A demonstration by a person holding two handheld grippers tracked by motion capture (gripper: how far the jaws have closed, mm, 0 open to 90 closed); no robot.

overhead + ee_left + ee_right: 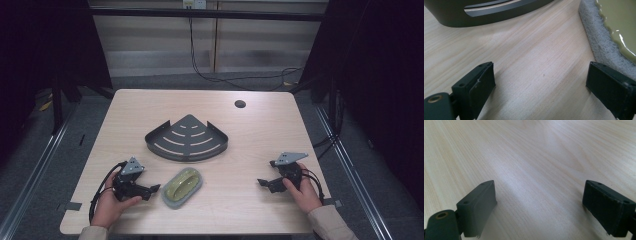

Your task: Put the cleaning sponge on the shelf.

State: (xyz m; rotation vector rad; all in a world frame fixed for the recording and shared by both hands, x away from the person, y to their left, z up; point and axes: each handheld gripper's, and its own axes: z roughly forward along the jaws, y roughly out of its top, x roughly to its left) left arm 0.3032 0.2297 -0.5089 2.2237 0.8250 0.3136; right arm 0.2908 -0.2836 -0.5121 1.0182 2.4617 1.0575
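Showing sponge felt edge, perhaps, left tool agape

From my end the high view is dim w/ near-black sides; only the table is evenly lit from above, shadows soft. Slightly soft, low-res. Left gripper view: bright, small glare spots on the yellow-green sponge top, far edge blurred. Right gripper view: pale sheen mid-wood, background out of focus.

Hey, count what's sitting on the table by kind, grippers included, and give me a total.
Dark corner rack: 1
Sponge with a yellow-green top: 1
Grippers, left and right: 2
Total: 4
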